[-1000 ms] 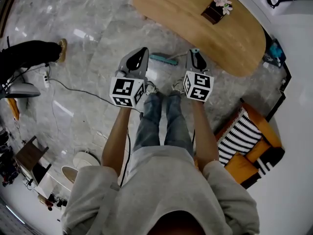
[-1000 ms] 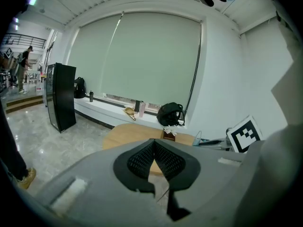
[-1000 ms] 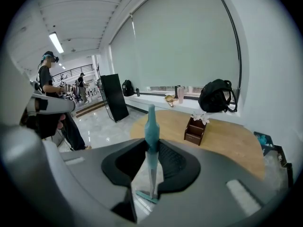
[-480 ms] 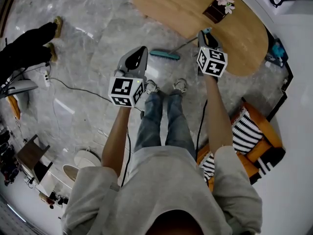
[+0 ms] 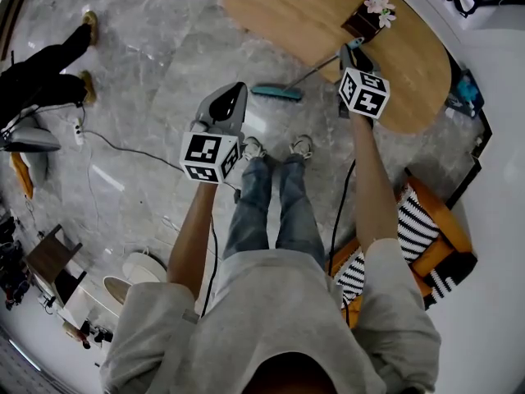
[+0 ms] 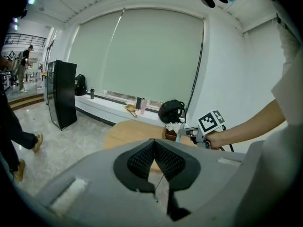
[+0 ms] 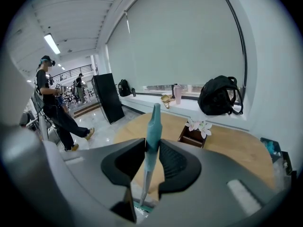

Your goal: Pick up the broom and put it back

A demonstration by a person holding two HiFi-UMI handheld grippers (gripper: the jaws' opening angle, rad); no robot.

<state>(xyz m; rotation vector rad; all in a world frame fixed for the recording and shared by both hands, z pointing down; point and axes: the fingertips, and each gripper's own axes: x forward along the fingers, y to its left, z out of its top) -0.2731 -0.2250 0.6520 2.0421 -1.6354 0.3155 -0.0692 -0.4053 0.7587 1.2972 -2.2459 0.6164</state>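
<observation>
The broom [image 5: 279, 93] is gripped by the upper end of its teal handle between the jaws of the right gripper [image 5: 351, 56], which are clamped on it. Its brush head is seen down at the marble floor [image 5: 156, 72], just beside the wooden table [image 5: 303, 23]. The left gripper [image 5: 232, 97] is held well apart from it, jaws pressed together on nothing.

V. glossy marble floor [image 5: 164, 39], matt wood table [image 5: 303, 15], smooth plastic broom [image 5: 276, 93]
</observation>
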